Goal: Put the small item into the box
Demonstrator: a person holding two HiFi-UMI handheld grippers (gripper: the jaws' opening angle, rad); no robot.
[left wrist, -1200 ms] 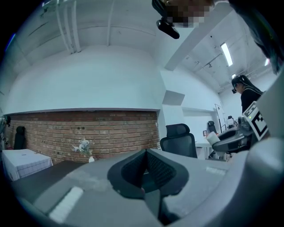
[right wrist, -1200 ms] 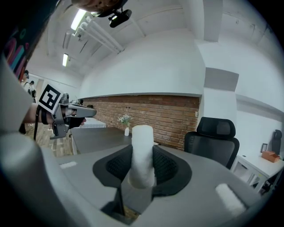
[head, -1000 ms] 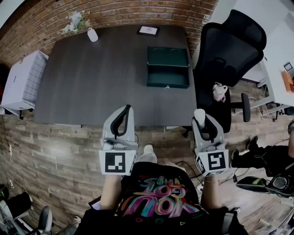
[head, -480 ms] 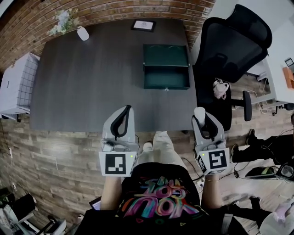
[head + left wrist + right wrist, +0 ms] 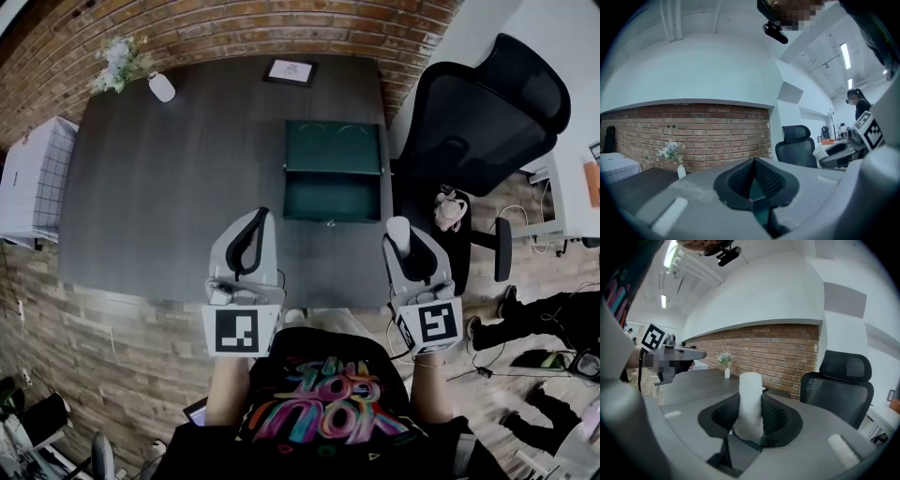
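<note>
The left tongs [image 5: 752, 161] are closed, their 2 black ribbed pads meeting at the tip with nothing between them. The right tongs [image 5: 751, 416] are clamped on the small item, a white matte cylinder [image 5: 751, 399] that stands upright above the pads. It is held in the air by the near right corner of the dark grey tabletop [image 5: 169, 187], well short of the box. Below the tongs runs a wood-plank floor [image 5: 122, 309].

On the smooth, rectangular tabletop, right of centre, sits the dark green rectangular box [image 5: 333, 173], with its lid open and lying flat behind it. At the far edge rest a small framed picture [image 5: 290, 70] and a white vase [image 5: 161, 87] of pale flowers. A black mesh office chair [image 5: 478, 112] stands beside the right edge, and a white cabinet [image 5: 28, 178] stands off the left edge. A red brick wall [image 5: 281, 23] closes the room behind.
</note>
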